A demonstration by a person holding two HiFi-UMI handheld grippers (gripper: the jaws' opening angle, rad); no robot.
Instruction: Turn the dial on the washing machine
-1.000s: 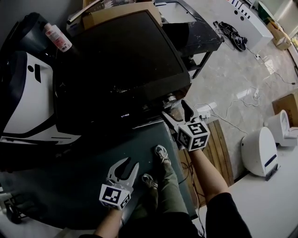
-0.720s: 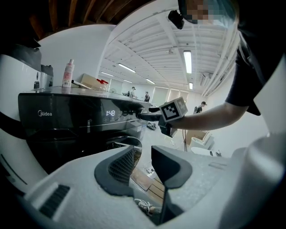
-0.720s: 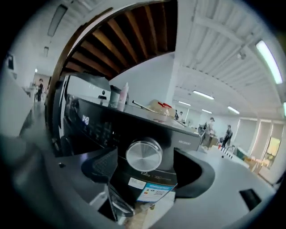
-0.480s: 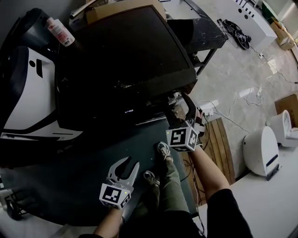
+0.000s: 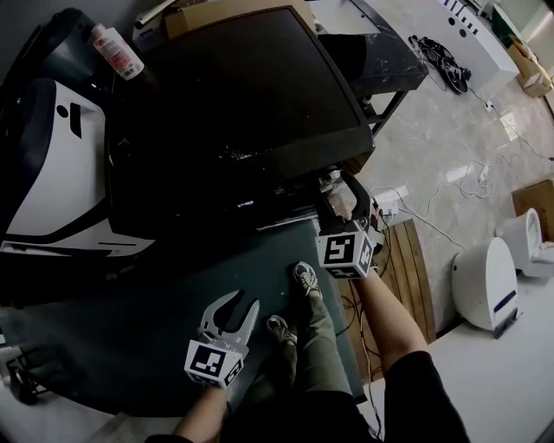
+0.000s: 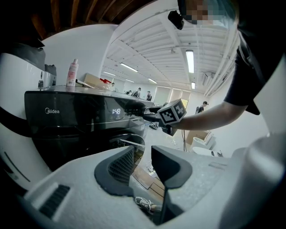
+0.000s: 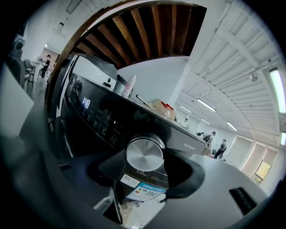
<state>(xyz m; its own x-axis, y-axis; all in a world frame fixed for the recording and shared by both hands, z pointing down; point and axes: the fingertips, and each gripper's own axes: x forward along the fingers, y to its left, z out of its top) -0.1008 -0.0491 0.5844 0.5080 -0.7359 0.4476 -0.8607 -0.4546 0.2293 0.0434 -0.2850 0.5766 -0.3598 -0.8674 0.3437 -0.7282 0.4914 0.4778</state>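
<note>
Pale marble floor, wooden pallet

The glossy black washing machine shows its Midea lettering in pale print on the front panel. Beside it, the lit display reads 1:48. The stickers under the silver round dial carry print too small to read.

A pink-labelled bottle stands upright left of a cardboard box. On the pale floor, wooden boards lie near a rounded white machine, and black cables are tangled farther off.
</note>
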